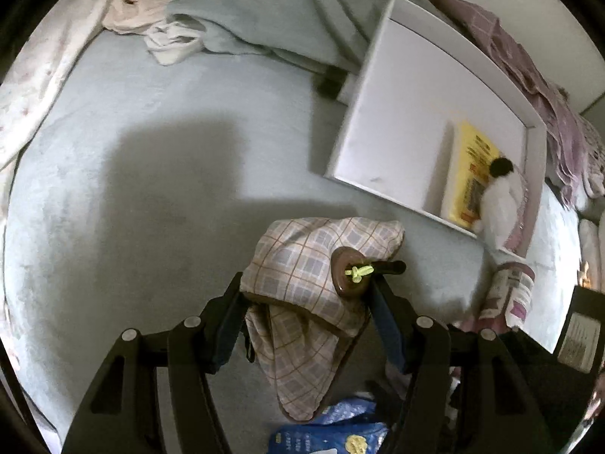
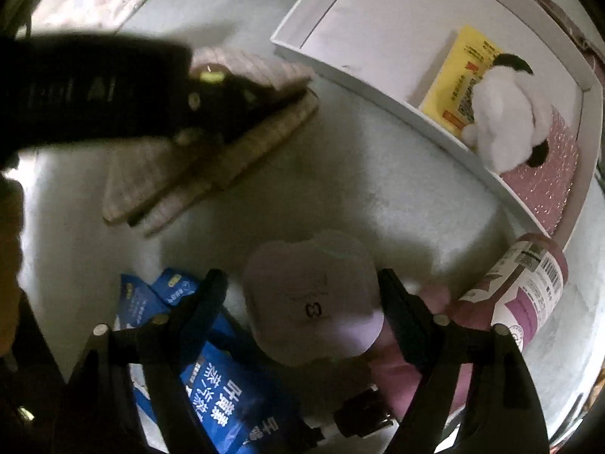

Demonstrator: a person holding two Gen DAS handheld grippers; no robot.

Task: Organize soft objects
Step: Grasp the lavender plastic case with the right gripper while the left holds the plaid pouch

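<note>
A: Left wrist view shows the left gripper [image 1: 306,299] holding a plaid fabric item [image 1: 314,287], maybe a slipper or a soft pouch, with a brown button and a small yellow-green pin on it. The fingers are narrow around the cloth, and the loose part hangs down between them.

B: Where is it now?

A: It is above the pale blue bed cover [image 1: 151,189], near the front edge of the white box [image 1: 412,102]. Inside the box, at its right end, there is a yellow packet [image 1: 469,174] and a white plush toy with black ears [image 1: 499,204].

B: And the right gripper [image 2: 302,299]?

A: Right wrist view shows its fingers on both sides of a pale lilac soft pack [image 2: 314,295], with the number 3 printed on it. They seem closed on it, but the picture is blurred. A blue packet [image 2: 227,389] lies below it, and a purple-labelled bottle [image 2: 525,287] stands by the corner of the box.

B: How will the plaid thing handle?

A: I judge it light and floppy. It can slip or unfold, so it is better to hold it at the thick folded part near the button, not at the thin hanging edge.
</note>
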